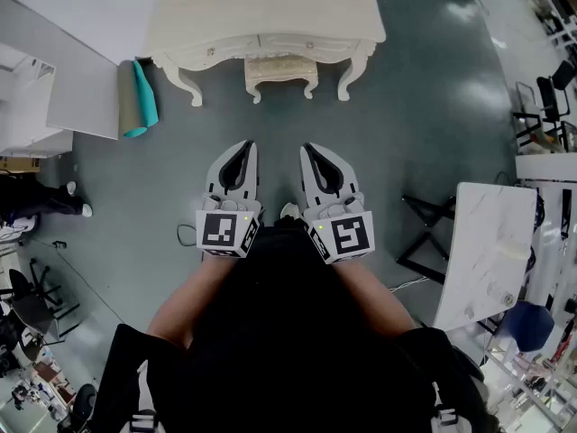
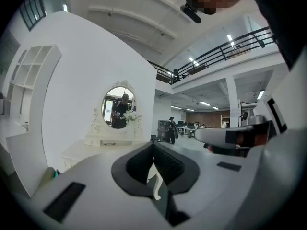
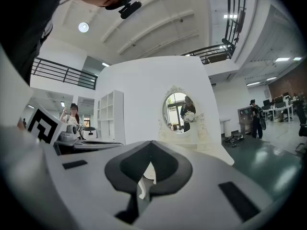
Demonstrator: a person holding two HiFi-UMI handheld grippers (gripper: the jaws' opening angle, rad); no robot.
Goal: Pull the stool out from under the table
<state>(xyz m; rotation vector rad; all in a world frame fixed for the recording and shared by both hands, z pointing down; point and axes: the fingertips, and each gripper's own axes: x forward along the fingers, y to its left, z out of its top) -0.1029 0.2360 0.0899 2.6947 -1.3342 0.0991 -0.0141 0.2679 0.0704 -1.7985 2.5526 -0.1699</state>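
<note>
- Teal roll (image 1: 144, 97): far left, near the table's left leg; no part in the task.
- Left gripper (image 1: 244, 147): jaws together, empty, well short of the table.
- Stool (image 1: 281, 72): tucked under the table (image 1: 270, 7), front rail and two legs showing, ahead between both grippers. I would step in, open both, take the rail near its ends and draw straight back, keeping clear of the table legs.
- Right gripper (image 1: 309, 150): jaws together, empty.
- Writing: none readable; only square patterns on the marker cubes (image 1: 227, 231).

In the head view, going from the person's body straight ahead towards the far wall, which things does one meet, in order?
left gripper and right gripper, side by side, both shut → bare green floor → stool, tucked under the front of → white table
</note>
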